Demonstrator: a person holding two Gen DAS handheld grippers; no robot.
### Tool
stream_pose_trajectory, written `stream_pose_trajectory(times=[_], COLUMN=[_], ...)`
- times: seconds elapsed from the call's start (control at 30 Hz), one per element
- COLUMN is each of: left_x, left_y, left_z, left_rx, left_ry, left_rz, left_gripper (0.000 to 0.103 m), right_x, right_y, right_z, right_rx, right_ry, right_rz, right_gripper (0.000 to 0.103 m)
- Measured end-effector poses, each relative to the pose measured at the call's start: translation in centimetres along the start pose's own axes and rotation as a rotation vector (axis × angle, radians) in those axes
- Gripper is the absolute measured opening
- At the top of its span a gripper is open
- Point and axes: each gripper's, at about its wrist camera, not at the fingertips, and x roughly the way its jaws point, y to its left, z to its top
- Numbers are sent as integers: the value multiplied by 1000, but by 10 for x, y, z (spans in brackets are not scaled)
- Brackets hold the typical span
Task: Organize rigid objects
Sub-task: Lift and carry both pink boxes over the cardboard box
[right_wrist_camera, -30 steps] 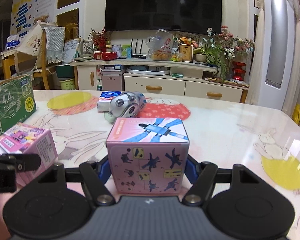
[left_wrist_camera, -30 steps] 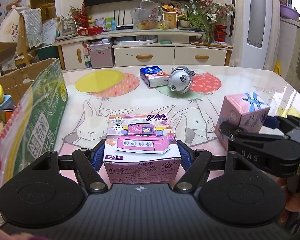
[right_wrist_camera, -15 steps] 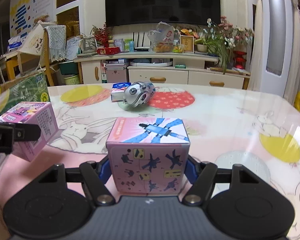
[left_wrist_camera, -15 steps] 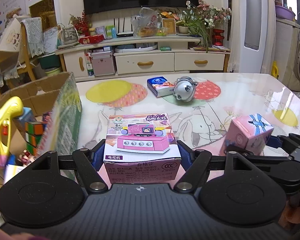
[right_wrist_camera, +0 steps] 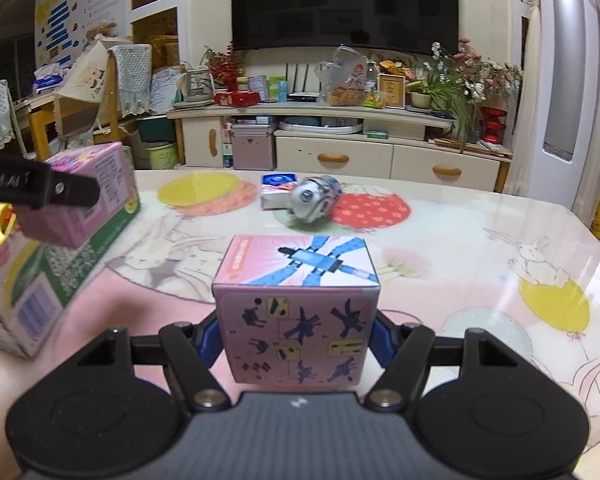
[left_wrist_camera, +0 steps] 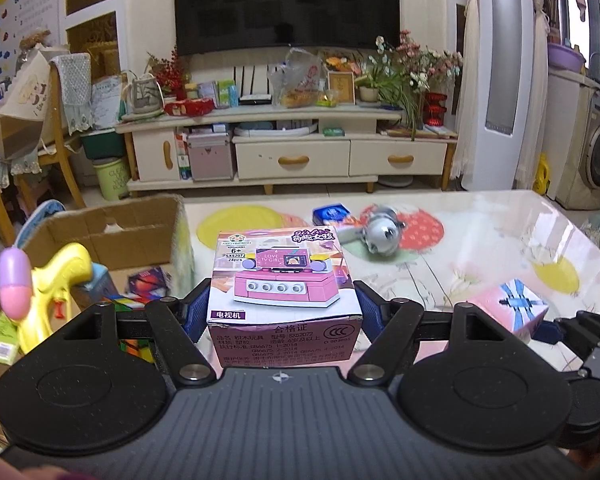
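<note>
My left gripper (left_wrist_camera: 282, 312) is shut on a pink toy-brick box with a TV picture (left_wrist_camera: 282, 276), held in the air beside the open cardboard box (left_wrist_camera: 112, 228) at the left. That same pink box (right_wrist_camera: 96, 196) shows at the left of the right wrist view, above the carton's green side (right_wrist_camera: 64, 276). My right gripper (right_wrist_camera: 296, 328) is shut on a pink cube box with a blue figure (right_wrist_camera: 298, 304), lifted over the table; it also appears at the lower right of the left wrist view (left_wrist_camera: 508, 312).
The cardboard box holds a yellow water gun (left_wrist_camera: 56, 284), a pink-purple capsule (left_wrist_camera: 14, 284) and puzzle cubes. On the rabbit-print table (right_wrist_camera: 480, 248) lie a blue-white pack (right_wrist_camera: 276, 192) and a silver round toy (right_wrist_camera: 312, 200). A TV cabinet stands behind.
Both grippers rose and moved left with their boxes. The carton's inside came into the left wrist view, and the pink TV box now hangs by the carton.
</note>
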Motion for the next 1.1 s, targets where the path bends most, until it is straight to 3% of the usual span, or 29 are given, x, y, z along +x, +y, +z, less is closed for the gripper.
stream_pose_trajectory(times=[0.5,1.1], left_x=[-12,-3], left_y=[49,118], left_z=[19,40], left_rx=[-69,-272], left_ry=[-53,-51], left_rz=[92,235], left_gripper=[90,90], right_x=[-13,37], right_y=[67,154], right_z=[43,109], right_rx=[-100,-262], right_ry=[-54,-108], right_rz=[104,250], right_gripper=[69,69])
